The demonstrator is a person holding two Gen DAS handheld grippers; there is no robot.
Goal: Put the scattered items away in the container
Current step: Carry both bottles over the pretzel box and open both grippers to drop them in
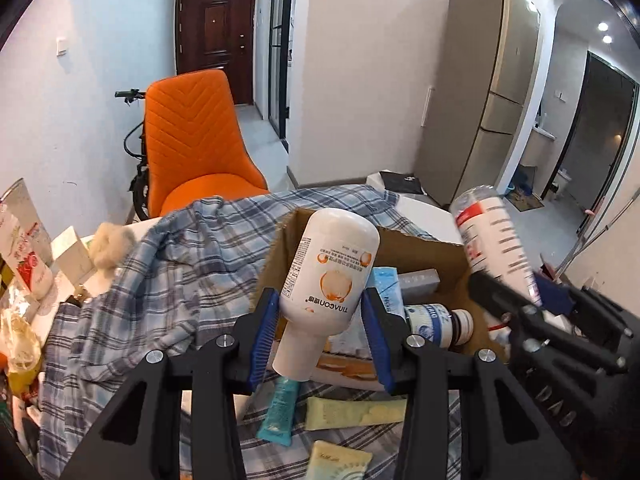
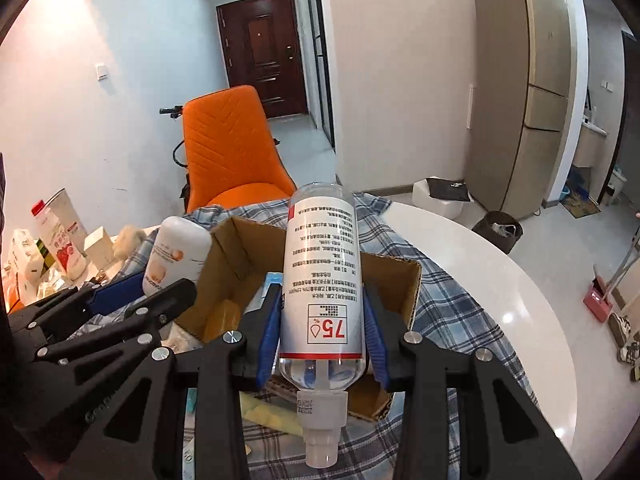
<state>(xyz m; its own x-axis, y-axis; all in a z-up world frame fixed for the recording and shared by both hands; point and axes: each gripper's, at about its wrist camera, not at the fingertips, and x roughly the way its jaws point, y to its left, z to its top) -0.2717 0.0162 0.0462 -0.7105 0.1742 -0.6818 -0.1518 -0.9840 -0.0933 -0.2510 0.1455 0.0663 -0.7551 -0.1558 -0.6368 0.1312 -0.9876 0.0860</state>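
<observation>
L gripper (image 1: 320,320): both blue pads clamped on white lotion bottle (image 1: 328,276), held cap-down, base tilted up and away, over near edge of cardboard box (image 1: 280,252). R gripper (image 2: 322,328): pads closed on clear spray bottle (image 2: 322,276), red "75%" label, nozzle toward camera, base pointing away, also above the box. Both grippers side by side, angled fwd and slightly down; in left wrist view the R one comes in from the right w/ its bottle tilted.

Below L gripper, on plaid cloth (image 1: 168,264): teal tube (image 1: 280,408), pale yellow sachets (image 1: 356,412), outside box.

In box: small brown-cap bottle (image 1: 440,320) lying on side, blue-white packet (image 1: 384,284), grey carton (image 1: 418,280).

Beyond: cloth over white round table (image 2: 500,280). Far L: cartons, red-white bottle (image 2: 60,236). Orange chair (image 1: 192,140) behind table.
</observation>
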